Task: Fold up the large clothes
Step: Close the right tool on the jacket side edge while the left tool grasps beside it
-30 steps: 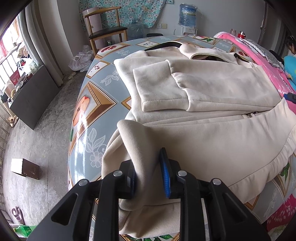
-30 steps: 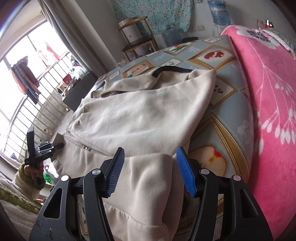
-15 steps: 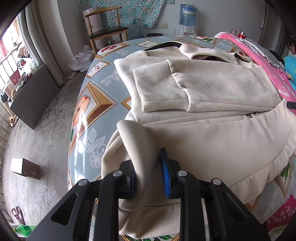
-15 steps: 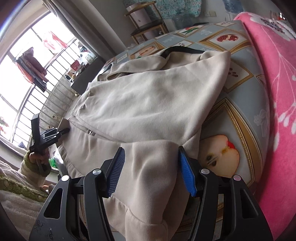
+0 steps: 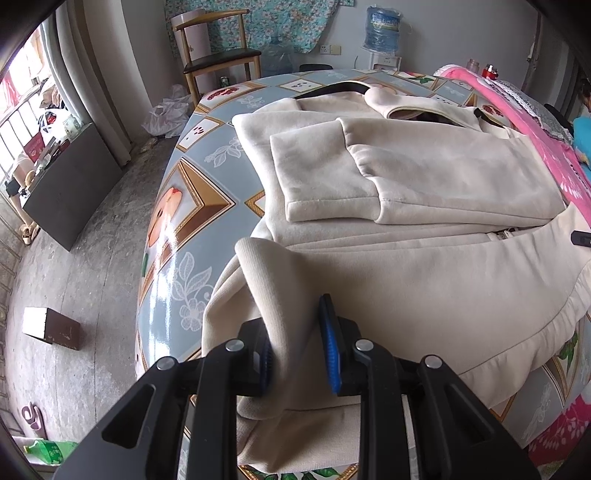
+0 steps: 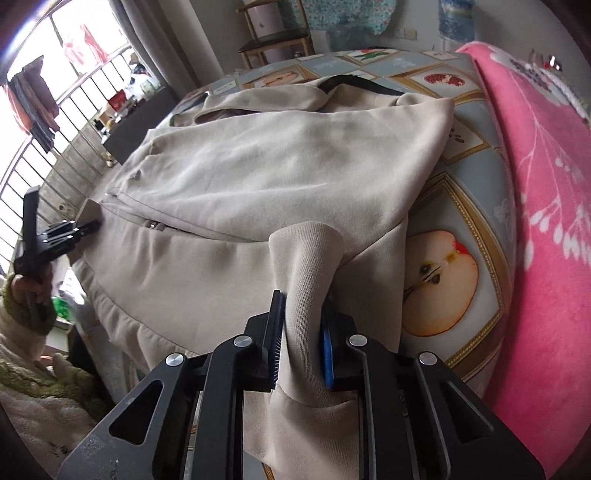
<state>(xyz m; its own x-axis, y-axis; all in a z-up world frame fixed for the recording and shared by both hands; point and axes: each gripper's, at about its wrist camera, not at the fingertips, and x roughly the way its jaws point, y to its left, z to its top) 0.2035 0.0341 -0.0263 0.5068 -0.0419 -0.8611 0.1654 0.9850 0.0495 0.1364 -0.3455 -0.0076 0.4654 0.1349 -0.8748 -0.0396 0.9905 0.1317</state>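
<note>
Jacket (image 5: 424, 280): cream, spread on our patterned table (image 5: 192, 206) (sleeves folded in).
L gripper (image 5: 295, 354): clamped on hem fold, near table edge.
R gripper (image 6: 301, 343): jaws closing, pads pinching hem ridge.
Beyond: pink blanket (image 6: 546, 184) beside.

Wooden chair (image 5: 218, 55) by wall, water jug (image 5: 382, 25), pink blanket (image 6: 535, 184), brown box (image 5: 51, 326) on floor.

A cream zip-up fleece jacket (image 5: 424, 258) lies flat on the table, sleeves folded across its front.

jacket (image 5: 424, 280) hem hidden behind both claws.
</note>
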